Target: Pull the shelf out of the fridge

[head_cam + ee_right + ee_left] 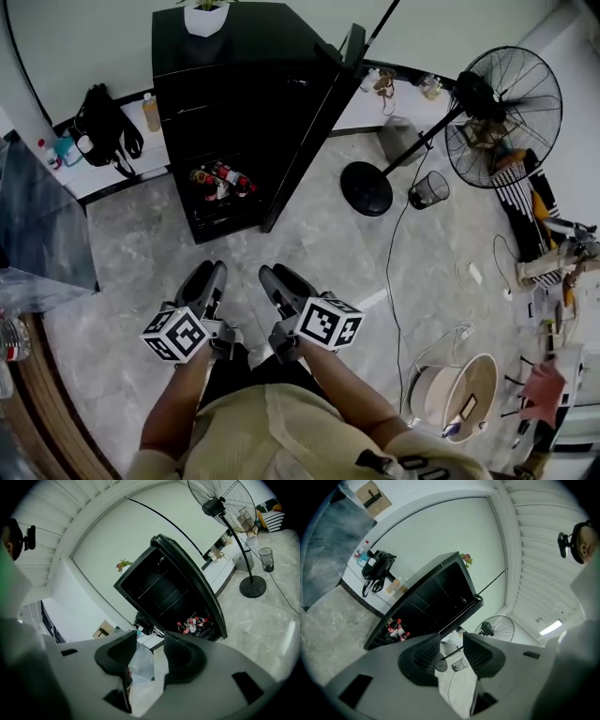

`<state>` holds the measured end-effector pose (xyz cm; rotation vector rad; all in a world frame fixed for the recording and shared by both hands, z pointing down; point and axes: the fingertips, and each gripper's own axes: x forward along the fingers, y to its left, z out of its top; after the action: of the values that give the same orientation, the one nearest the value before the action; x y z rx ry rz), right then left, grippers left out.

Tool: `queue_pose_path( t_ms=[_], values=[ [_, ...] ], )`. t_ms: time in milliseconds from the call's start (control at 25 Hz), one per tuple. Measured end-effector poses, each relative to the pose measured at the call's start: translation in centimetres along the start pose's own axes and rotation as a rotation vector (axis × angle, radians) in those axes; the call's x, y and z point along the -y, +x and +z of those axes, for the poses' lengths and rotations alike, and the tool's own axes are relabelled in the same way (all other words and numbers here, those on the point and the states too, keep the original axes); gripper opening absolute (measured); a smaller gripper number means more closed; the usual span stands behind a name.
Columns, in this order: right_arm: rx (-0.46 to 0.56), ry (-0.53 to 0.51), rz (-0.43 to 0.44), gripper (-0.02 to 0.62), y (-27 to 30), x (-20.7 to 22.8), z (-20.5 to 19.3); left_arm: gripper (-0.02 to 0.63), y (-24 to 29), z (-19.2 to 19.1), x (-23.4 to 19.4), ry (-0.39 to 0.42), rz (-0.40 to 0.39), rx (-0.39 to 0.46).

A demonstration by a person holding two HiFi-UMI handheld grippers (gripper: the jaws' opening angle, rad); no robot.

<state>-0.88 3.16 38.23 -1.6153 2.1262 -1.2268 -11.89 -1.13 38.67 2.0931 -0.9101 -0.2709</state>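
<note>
Grey marble floor [309,244] fills most of the head view. Black fridge [234,112] stands against the far wall with its door [314,122] swung open to the right. Standing fan [502,112] is right of the fridge, its round base on the floor near the door. Black bag [103,127] sits on the ledge left of the fridge. A shelf [161,587] is inside the fridge, in the dark upper part, above the bottles [220,180] lying at the bottom. White plant pot [205,19] is on top of the fridge. Small mesh bin [429,189] is beside the fan base.

My left gripper [210,272] has its jaws apart with nothing between them. My right gripper [277,276] has its jaws wide apart, also empty. Both point at the fridge from well back, touching nothing.
</note>
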Motion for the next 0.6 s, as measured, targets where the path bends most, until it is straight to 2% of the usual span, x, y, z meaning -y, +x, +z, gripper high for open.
queue_pose_path(
  t_ms=[280, 480, 600],
  values=[
    [-0.009, 0.036, -0.032, 0.173, 3.0, 3.5, 1.6, 0.165, 3.9, 0.0, -2.2, -0.028, 0.044, -0.011],
    [-0.028, 0.074, -0.021, 0.173, 5.7, 6.1, 3.2, 0.178, 6.7, 0.5, -3.8, -0.046, 0.093, 0.018],
    [-0.062, 0.064, -0.011, 0.173, 7.0, 7.8, 4.3, 0.179, 8.7, 1.0, -5.1, -0.078, 0.144, 0.069]
  ],
)
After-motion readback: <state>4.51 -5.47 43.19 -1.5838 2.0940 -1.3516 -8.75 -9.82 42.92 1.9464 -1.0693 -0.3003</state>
